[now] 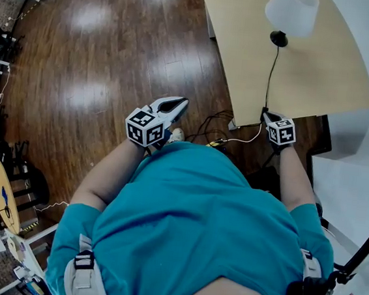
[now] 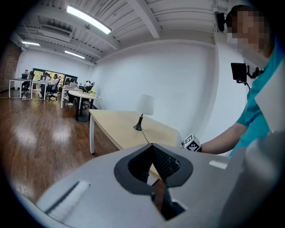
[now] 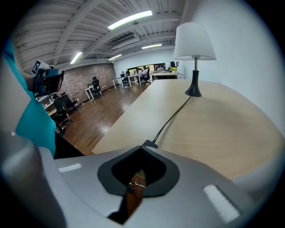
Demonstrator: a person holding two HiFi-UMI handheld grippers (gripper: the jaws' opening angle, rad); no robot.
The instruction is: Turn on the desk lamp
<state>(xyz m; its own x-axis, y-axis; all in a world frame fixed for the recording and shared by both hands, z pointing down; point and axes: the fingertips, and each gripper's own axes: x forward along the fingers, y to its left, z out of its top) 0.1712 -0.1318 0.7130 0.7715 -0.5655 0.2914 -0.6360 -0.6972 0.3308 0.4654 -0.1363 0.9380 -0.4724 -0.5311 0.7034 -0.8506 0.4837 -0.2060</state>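
The desk lamp (image 1: 292,11) with a white shade and black base stands at the far side of the pale wooden table (image 1: 324,66). Its black cord (image 1: 270,71) runs back to the table's near edge. My right gripper (image 1: 265,113) is at that edge, shut, and a small black piece on the cord (image 3: 150,144) lies right at the tips of the right gripper (image 3: 144,144). I cannot tell if it is pinched. The lamp (image 3: 194,41) stands well beyond it. My left gripper (image 1: 179,102) hangs shut and empty over the floor, left of the table. The left gripper (image 2: 152,145) faces the lamp (image 2: 144,104).
Loose cables (image 1: 213,124) lie on the dark wooden floor (image 1: 116,51) below the table's near corner. A white wall bounds the table on the right. Stands and gear (image 1: 3,190) crowd the floor's left edge. Distant desks with seated people (image 2: 44,84) fill the room's far end.
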